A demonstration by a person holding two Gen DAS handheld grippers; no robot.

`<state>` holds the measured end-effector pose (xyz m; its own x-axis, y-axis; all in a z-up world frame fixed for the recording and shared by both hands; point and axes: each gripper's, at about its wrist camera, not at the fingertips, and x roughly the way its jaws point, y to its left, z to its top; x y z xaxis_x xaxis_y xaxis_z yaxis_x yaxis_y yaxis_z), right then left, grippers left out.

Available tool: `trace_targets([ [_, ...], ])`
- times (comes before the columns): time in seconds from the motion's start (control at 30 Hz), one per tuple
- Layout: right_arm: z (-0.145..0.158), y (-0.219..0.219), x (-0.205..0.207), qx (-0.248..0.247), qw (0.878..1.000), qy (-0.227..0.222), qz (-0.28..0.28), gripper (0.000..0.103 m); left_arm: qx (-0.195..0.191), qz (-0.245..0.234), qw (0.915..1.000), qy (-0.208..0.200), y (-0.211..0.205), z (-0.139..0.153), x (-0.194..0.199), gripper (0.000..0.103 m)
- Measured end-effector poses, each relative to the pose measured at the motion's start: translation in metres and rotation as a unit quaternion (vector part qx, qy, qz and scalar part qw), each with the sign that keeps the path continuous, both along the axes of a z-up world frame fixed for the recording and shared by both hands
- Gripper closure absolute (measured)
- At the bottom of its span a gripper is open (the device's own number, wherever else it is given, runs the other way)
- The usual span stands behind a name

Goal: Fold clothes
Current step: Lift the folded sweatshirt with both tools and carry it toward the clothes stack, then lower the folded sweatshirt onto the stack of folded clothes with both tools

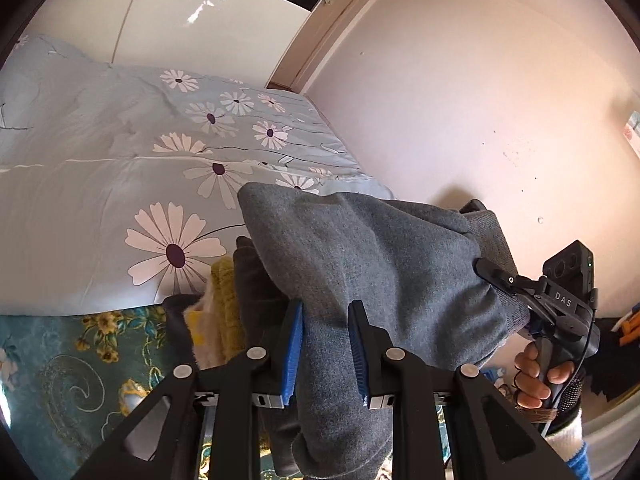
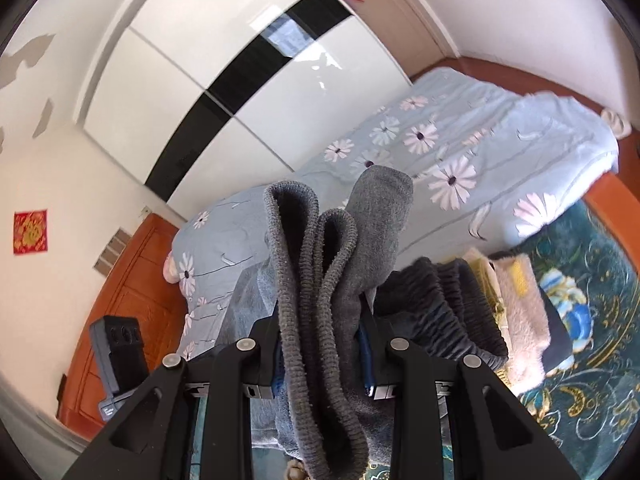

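Note:
A grey sweater (image 1: 360, 264) is held up in the air between both grippers. My left gripper (image 1: 326, 352) is shut on the sweater's body, the cloth bunched between its blue pads (image 1: 294, 348). My right gripper (image 2: 320, 356) is shut on the sweater's ribbed hem (image 2: 316, 280), which folds over the fingers. In the left wrist view the right gripper (image 1: 516, 292) shows at the right, clamping the sweater's far end, with a hand on its handle.
A bed with a light blue daisy quilt (image 1: 120, 152) lies behind. A stack of folded clothes (image 2: 480, 312), dark grey, yellow and cream, sits on a teal floral cover (image 2: 592, 344). A white wardrobe (image 2: 240, 80) and an orange wooden headboard (image 2: 132, 300) stand nearby.

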<state>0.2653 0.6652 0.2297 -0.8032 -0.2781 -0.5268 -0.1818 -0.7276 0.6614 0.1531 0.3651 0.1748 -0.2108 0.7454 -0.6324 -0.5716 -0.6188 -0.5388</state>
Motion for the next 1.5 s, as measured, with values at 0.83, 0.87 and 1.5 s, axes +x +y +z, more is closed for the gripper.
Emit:
trace_targets([
  [0.83, 0.03, 0.014, 0.01, 0.107, 0.992, -0.02, -0.059, 0.055, 0.001, -0.022, 0.9973, 0.07, -0.011, 0.023, 0.041, 0.056],
  [0.87, 0.039, 0.004, 0.013, 0.129, 0.99, -0.009, -0.05, 0.055, -0.002, -0.03, 0.9962, 0.081, -0.006, 0.024, 0.048, 0.054],
  [1.5, -0.015, -0.022, -0.044, 0.215, 0.974, -0.078, -0.002, 0.055, -0.122, -0.061, 0.9848, 0.108, 0.064, -0.028, 0.038, 0.041],
])
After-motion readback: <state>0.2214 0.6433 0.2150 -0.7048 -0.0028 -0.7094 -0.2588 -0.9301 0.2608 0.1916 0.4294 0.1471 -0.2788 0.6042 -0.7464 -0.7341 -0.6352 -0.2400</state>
